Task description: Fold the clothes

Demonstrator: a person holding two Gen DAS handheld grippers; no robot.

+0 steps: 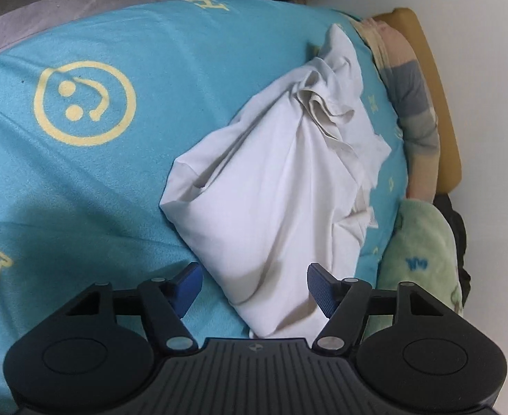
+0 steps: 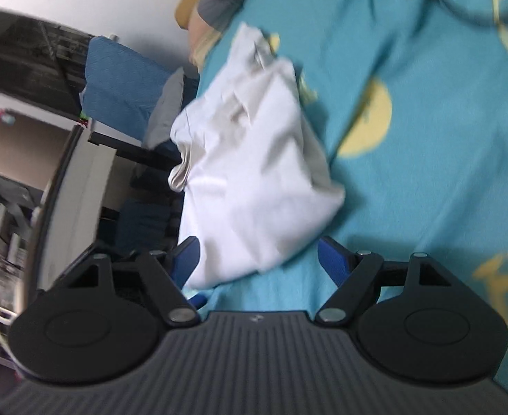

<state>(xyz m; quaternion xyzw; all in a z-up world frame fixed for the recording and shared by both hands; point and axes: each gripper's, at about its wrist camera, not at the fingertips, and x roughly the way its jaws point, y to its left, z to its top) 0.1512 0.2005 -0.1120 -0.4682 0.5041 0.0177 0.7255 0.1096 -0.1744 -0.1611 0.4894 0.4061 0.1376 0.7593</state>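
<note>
Both the left gripper (image 1: 254, 285) and the right gripper (image 2: 257, 259) hang released, jaws spread, gripping nothing. Just ahead, the white garment (image 1: 274, 186) lies bunched near the bed's (image 1: 81, 173) side edge. Best pinch two separate corners, then spread it flat before folding.

White garment (image 1: 271, 186) with off-white folds, turquoise blanket (image 1: 98, 173) printed with pale yellow smiley face (image 1: 84, 103) and letters, pale green towel (image 1: 423, 242) with blue marks, grey and beige striped cloth (image 1: 416, 103), mustard-yellow headboard (image 1: 440, 103), black grippers with blue pads (image 1: 184, 283)
</note>
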